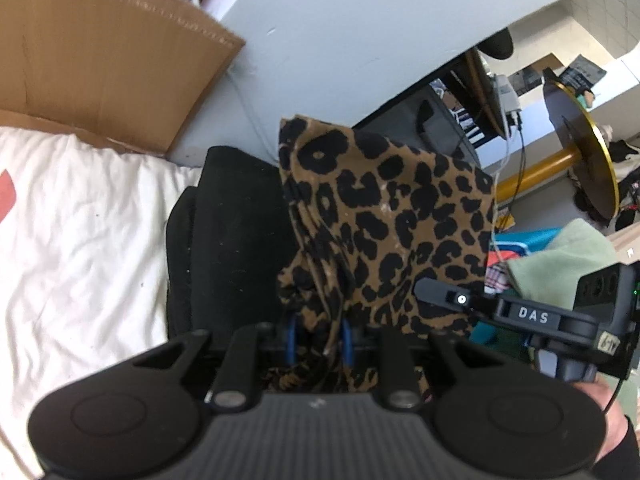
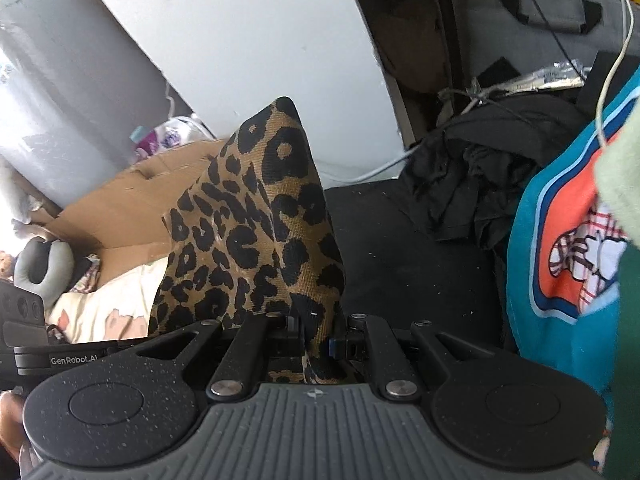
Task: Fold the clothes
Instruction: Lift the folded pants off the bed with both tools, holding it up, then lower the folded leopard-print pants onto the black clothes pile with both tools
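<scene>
A leopard-print garment [image 1: 384, 216] is bunched up and lifted between both grippers. My left gripper [image 1: 319, 340] is shut on the garment's lower folds, with cloth pinched between its blue-padded fingers. In the right wrist view the same leopard-print garment [image 2: 260, 216] rises in a peak, and my right gripper [image 2: 316, 334] is shut on its lower edge. The right gripper [image 1: 532, 316] also shows at the right of the left wrist view, close beside the cloth. A folded black garment [image 1: 232, 248] lies beneath and behind the print.
A white quilt [image 1: 80, 248] spreads at left with a cardboard box [image 1: 100, 52] behind it. A pile of clothes, teal and orange shirt [image 2: 568, 248], green cloth [image 1: 568, 256] and black clothing [image 2: 472, 184], lies at right. A white wall panel [image 2: 256, 40] stands behind.
</scene>
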Available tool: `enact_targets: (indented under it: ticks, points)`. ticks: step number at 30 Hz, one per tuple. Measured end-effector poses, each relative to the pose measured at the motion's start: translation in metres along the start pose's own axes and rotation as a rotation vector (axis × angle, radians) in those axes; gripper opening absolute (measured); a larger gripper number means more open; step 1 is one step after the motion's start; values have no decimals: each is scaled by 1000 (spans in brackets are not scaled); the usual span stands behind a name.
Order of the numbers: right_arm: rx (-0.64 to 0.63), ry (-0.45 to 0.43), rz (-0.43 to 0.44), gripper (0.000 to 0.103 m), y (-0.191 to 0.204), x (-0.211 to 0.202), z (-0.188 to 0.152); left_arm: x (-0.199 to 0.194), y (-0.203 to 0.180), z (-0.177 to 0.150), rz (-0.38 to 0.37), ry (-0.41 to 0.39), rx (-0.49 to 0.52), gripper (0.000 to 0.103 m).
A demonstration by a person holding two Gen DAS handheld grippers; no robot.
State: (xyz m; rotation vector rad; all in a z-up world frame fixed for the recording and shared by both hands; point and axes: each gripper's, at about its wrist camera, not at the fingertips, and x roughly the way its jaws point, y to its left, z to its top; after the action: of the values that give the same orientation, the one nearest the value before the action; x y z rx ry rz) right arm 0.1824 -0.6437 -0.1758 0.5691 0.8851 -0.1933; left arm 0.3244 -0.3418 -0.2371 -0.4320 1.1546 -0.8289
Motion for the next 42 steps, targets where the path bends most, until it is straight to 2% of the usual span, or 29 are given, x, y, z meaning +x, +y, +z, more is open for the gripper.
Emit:
enact_targets:
  ticks: [9,16,32,34,36,37,38,39,42]
  points:
    - [9,-17,-44,9,-20,47,16,43,23,22,-4,0,-10,22]
    - [24,-12,-70,9,-36,88,28,73,40,34,25,-7,-26,22]
    - [-7,-7,-110,9,-55,151,38,107,69,50,111,3,-33,22]
    - [-16,-8,-115,9,-56,157,39,111,71,50,127,4,-35,23]
    - [-27,-11,-120,9,-58,163,39,114,72,51,150,10,-33,29]
    - [-35,-11,-132,12,-58,165,38,114,70,52,164,18,-24,32]
    - [-40,-8,-158,22,-58,166,38,113,68,53,180,27,-10,37]
    - [-41,-10,-187,26,-57,166,37,111,67,54,198,32,7,38]
    - [-51,-52,-203,29,-53,150,34,96,61,58,223,24,55,36]
